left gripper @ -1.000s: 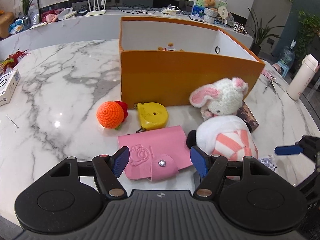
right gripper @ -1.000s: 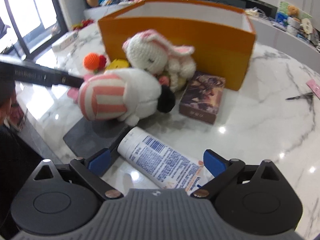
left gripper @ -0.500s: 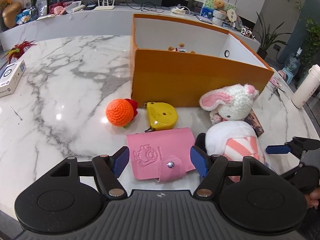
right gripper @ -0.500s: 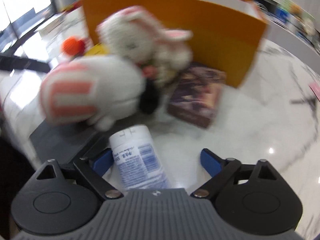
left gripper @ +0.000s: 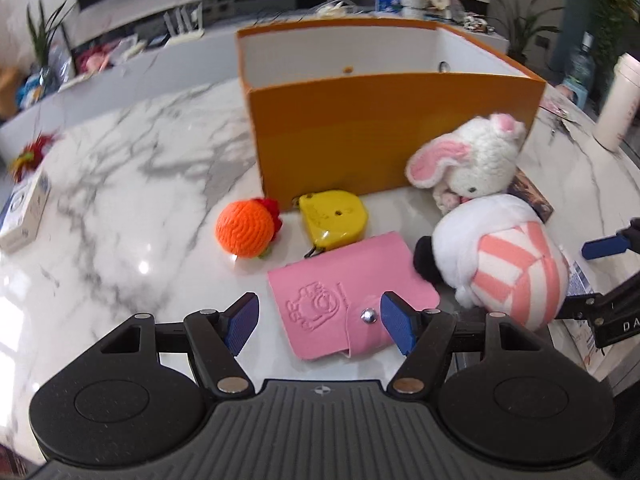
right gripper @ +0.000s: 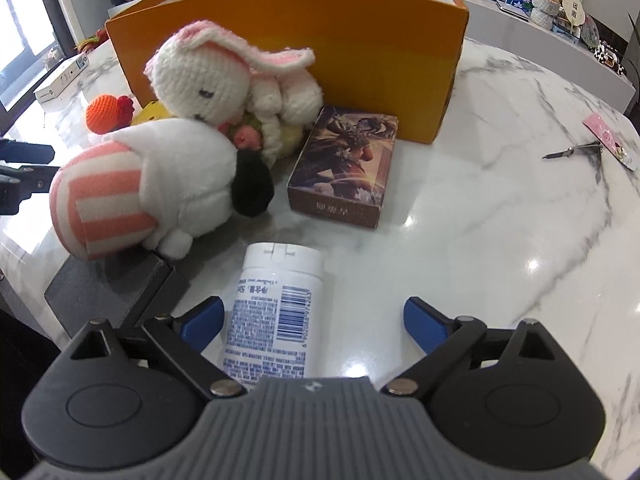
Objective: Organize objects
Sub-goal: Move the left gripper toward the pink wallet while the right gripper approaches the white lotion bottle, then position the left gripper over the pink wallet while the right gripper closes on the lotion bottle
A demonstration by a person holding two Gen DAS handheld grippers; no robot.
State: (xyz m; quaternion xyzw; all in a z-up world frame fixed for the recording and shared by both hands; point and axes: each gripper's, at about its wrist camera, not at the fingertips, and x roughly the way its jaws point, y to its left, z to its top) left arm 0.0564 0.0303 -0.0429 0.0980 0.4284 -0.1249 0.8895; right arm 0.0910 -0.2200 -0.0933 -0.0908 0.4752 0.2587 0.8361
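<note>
My left gripper (left gripper: 320,324) hovers open over a pink snap wallet (left gripper: 344,300) that lies flat on the marble. Behind the wallet sit a yellow tape measure (left gripper: 334,218), an orange crochet ball (left gripper: 244,228), a knitted bunny (left gripper: 476,160) and a pink-striped plush (left gripper: 508,256), all in front of the orange box (left gripper: 392,128). My right gripper (right gripper: 314,322) straddles a white bottle (right gripper: 276,300) lying lengthwise near its left finger. Its jaws are opening and a wide gap shows on the right. The plush (right gripper: 140,184), the bunny (right gripper: 200,76) and a card box (right gripper: 344,164) lie ahead.
A dark grey slab (right gripper: 108,284) lies under the plush at the table's near edge. A small white box (left gripper: 26,208) sits far left and a white tumbler (left gripper: 618,100) far right. A metal tool (right gripper: 572,150) and a pink tag (right gripper: 608,140) lie on the right.
The right gripper has turned and dropped a little, so the bottle now lies lengthwise between its jaws instead of slanting across. The left gripper has rolled slightly; the wallet has not moved.
</note>
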